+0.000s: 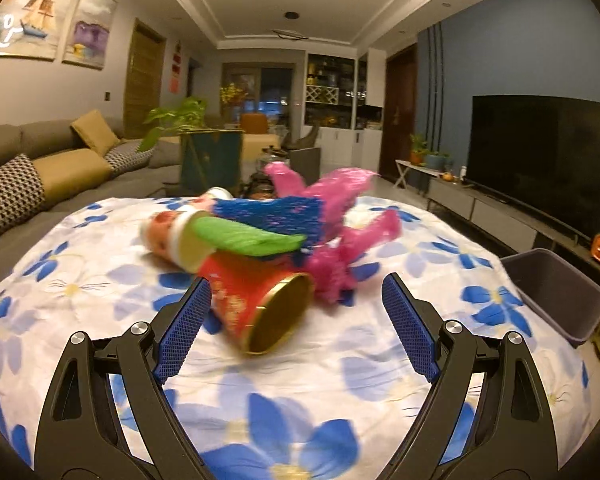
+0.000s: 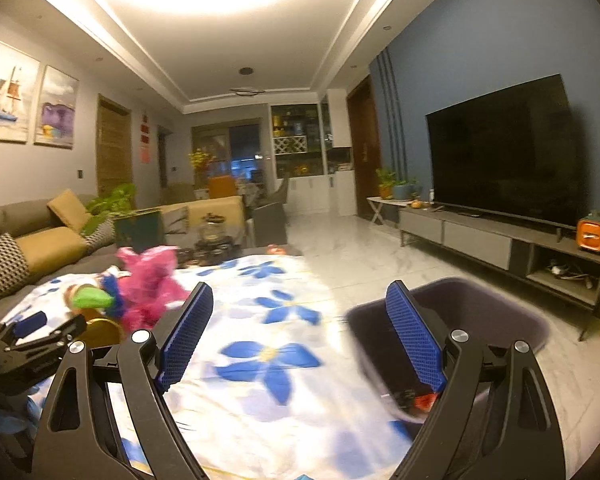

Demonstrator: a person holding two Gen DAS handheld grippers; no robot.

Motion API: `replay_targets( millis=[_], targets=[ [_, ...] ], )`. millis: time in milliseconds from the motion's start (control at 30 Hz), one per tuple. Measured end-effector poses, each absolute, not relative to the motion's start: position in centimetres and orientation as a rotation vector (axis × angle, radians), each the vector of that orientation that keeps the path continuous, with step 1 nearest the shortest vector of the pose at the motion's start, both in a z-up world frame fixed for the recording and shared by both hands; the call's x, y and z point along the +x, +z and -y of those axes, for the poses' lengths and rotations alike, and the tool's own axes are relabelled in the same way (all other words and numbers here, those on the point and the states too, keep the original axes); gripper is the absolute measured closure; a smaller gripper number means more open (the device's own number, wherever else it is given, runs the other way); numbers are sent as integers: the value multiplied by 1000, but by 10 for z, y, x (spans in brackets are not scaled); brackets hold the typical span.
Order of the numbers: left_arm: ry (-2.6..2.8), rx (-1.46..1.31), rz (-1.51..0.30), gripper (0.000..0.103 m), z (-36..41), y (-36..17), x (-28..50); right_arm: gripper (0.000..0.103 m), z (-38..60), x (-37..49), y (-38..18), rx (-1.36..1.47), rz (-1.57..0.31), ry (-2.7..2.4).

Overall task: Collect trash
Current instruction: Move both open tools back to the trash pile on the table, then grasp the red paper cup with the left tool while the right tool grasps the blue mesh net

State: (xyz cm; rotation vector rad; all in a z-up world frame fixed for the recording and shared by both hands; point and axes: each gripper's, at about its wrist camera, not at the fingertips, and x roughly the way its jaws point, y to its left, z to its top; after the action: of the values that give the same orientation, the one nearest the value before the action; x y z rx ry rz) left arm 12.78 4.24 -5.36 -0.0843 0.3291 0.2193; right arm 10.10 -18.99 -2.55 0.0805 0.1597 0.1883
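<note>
The floral tablecloth [image 1: 100,280] has bare cloth near and to the right of the trash pile, and off its right edge stands the dark bin [image 2: 480,320], with a small red scrap [image 2: 425,401] in its near corner. The left gripper [image 1: 296,316] reaches low and level over the cloth with jaws spread and nothing held, its left pad [image 1: 184,332] beside the red can [image 1: 260,304]. That can lies tipped, long axis running far-left to near-right, gold rim facing near, under the green wrapper [image 1: 248,236], blue mesh [image 1: 276,212] and pink plastic [image 1: 340,216]; the right gripper [image 2: 300,334], also spread and empty, points between cloth edge and bin.
</note>
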Motion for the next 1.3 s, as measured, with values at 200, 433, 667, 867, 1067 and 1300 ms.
replay_targets(
  millis=[200, 433, 667, 867, 1067, 1300],
  targets=[
    [223, -59, -380, 17, -55, -53, 136, 18, 157, 100, -22, 83, -153, 249],
    [240, -43, -500, 37, -65, -62, 160, 18, 131, 103, -18, 67, -153, 295],
    [209, -110, -586, 73, -83, -76, 172, 18, 108, 104, -18, 40, -158, 336],
    [193, -166, -587, 101, -98, -78, 164, 18, 93, 107, -22, 23, -175, 367],
    [168, -198, -563, 101, -110, -75, 144, 26, 68, 110, -26, 4, -209, 427],
    [124, -256, -526, 101, -131, -66, 106, 33, 32, 122, -31, -19, -239, 482]
  ],
)
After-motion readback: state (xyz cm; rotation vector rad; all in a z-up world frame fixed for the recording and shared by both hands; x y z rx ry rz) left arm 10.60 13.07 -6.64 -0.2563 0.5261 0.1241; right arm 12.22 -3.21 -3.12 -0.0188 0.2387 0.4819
